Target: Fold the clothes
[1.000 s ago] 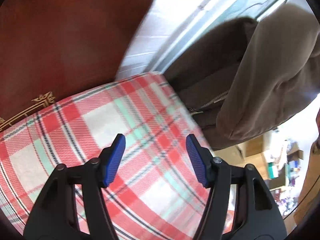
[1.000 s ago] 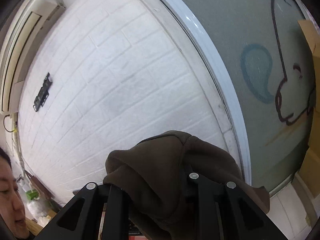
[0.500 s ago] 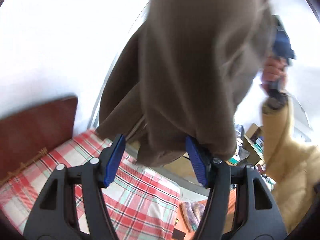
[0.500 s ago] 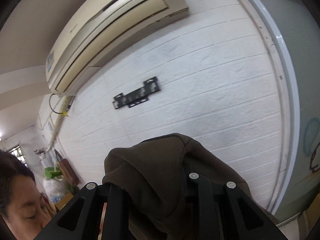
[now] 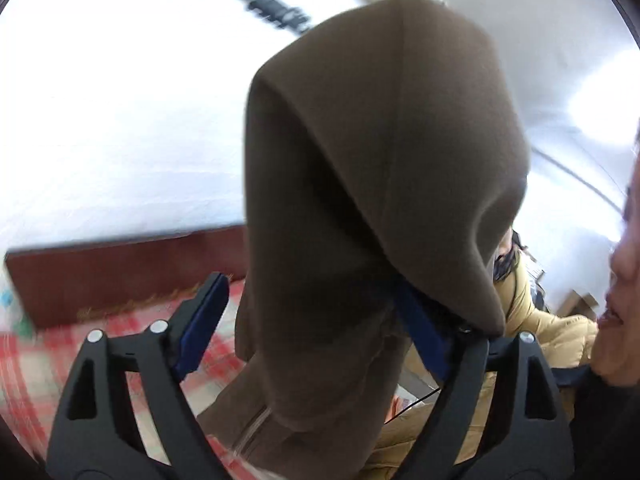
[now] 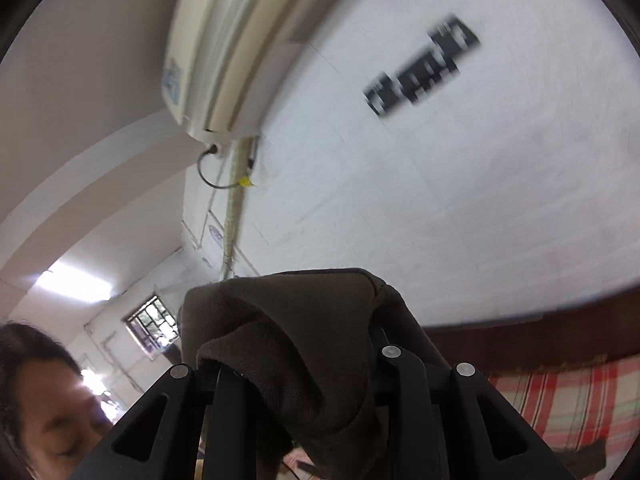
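A brown hooded garment [image 5: 380, 140] hangs in the air in front of my left gripper [image 5: 308, 292]. The jaws of that gripper are opening and stand wide. The cloth falls between them and drapes over the right blue pad [image 5: 424, 340], while the left pad [image 5: 204, 320] stands clear of it. In the right wrist view the same garment [image 6: 288, 312] is bunched over my right gripper [image 6: 292, 344]. Its narrow jaws are starting to open, with fabric still pinched between them and hiding the fingertips.
A bed with a red plaid sheet [image 5: 24, 360] [image 6: 560, 396] and a dark wooden headboard [image 5: 120, 276] lies below. A person's head [image 5: 624, 280] [image 6: 40, 420] is close by, in a yellow jacket [image 5: 532, 320]. An air conditioner [image 6: 224, 40] and a black bracket [image 6: 424, 68] are on the white wall.
My left gripper rose from the plaid sheet, widened its jaws and now has the hanging garment between them. My right gripper swung across the wall, still carrying the cloth.
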`<state>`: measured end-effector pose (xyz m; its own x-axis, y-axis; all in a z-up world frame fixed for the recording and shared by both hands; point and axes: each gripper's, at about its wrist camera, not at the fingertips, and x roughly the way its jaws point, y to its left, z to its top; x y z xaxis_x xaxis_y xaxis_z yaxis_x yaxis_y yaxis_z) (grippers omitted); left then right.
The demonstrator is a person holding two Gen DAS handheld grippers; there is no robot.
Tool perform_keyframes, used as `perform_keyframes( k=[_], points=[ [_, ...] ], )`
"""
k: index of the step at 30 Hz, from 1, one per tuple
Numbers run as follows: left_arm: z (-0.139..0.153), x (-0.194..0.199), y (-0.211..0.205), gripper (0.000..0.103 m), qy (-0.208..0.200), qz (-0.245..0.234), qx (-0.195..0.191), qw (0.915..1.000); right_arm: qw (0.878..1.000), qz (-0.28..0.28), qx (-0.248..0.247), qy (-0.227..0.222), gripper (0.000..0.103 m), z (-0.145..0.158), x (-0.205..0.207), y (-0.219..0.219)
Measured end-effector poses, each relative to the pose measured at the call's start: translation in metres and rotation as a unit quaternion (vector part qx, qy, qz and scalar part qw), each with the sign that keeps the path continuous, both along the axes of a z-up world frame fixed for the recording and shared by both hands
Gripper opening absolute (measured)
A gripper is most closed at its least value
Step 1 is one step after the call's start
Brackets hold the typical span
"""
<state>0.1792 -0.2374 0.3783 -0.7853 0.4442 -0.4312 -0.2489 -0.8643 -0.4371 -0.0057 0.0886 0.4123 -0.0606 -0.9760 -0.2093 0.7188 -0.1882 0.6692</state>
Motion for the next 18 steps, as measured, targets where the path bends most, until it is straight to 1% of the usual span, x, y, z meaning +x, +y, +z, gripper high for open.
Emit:
perform_keyframes(
  k=[1, 2, 3, 4, 5, 6, 7, 8, 9, 10, 11, 12, 13, 15, 16, 18],
  points=[
    [-0.013, -0.003, -0.009, 0.086, -0.025, 0.021, -0.005, 0.9994, 0.999, -0.004, 0.029, -0.038, 0.028, -0.040, -0.018, -0.020],
    [-0.035, -0.013, -0.018, 0.086, -0.064, 0.054, -0.021, 0.9963, 0.995, -0.009, 0.081, -0.060, 0.031, -0.083, -0.033, -0.040],
    [-0.060, -0.023, -0.025, 0.086, -0.102, 0.086, -0.038, 0.9903, 0.988, -0.014, 0.135, -0.079, 0.035, -0.125, -0.047, -0.061],
    [-0.089, -0.035, -0.034, 0.086, -0.142, 0.118, -0.050, 0.9816, 0.977, -0.019, 0.189, -0.099, 0.038, -0.168, -0.061, -0.081],
    [-0.122, -0.046, -0.042, 0.085, -0.183, 0.149, -0.060, 0.9698, 0.962, -0.026, 0.251, -0.106, 0.040, -0.214, -0.070, -0.096],
    [-0.153, -0.056, -0.050, 0.084, -0.220, 0.170, -0.065, 0.9584, 0.943, -0.034, 0.313, -0.111, 0.043, -0.260, -0.078, -0.110],
    [-0.187, -0.063, -0.057, 0.083, -0.257, 0.185, -0.061, 0.9465, 0.926, -0.039, 0.355, -0.124, 0.044, -0.303, -0.082, -0.116],
    [-0.215, -0.067, -0.062, 0.083, -0.285, 0.195, -0.047, 0.9372, 0.911, -0.028, 0.386, -0.141, 0.045, -0.344, -0.084, -0.119],
    [-0.239, -0.069, -0.066, 0.083, -0.308, 0.203, -0.032, 0.9288, 0.901, -0.020, 0.405, -0.154, 0.046, -0.374, -0.083, -0.116],
    [-0.257, -0.067, -0.068, 0.083, -0.325, 0.213, -0.018, 0.9212, 0.897, -0.020, 0.413, -0.158, 0.047, -0.394, -0.082, -0.112],
    [-0.273, -0.064, -0.070, 0.083, -0.340, 0.223, -0.005, 0.9138, 0.895, -0.019, 0.417, -0.160, 0.048, -0.410, -0.080, -0.103],
    [-0.287, -0.064, -0.071, 0.083, -0.348, 0.231, 0.007, 0.9085, 0.895, -0.015, 0.413, -0.170, 0.050, -0.424, -0.078, -0.093],
    [-0.302, -0.065, -0.066, 0.083, -0.354, 0.239, 0.020, 0.9040, 0.896, -0.011, 0.409, -0.173, 0.057, -0.433, -0.075, -0.085],
    [-0.318, -0.060, -0.057, 0.083, -0.372, 0.247, 0.032, 0.8941, 0.898, -0.017, 0.413, -0.154, 0.067, -0.440, -0.068, -0.072],
    [-0.329, -0.061, -0.051, 0.083, -0.386, 0.247, 0.035, 0.8883, 0.898, -0.012, 0.416, -0.146, 0.070, -0.443, -0.065, -0.068],
    [-0.350, -0.064, -0.038, 0.083, -0.409, 0.247, 0.034, 0.8777, 0.895, -0.003, 0.429, -0.118, 0.071, -0.446, -0.062, -0.066]
  ],
)
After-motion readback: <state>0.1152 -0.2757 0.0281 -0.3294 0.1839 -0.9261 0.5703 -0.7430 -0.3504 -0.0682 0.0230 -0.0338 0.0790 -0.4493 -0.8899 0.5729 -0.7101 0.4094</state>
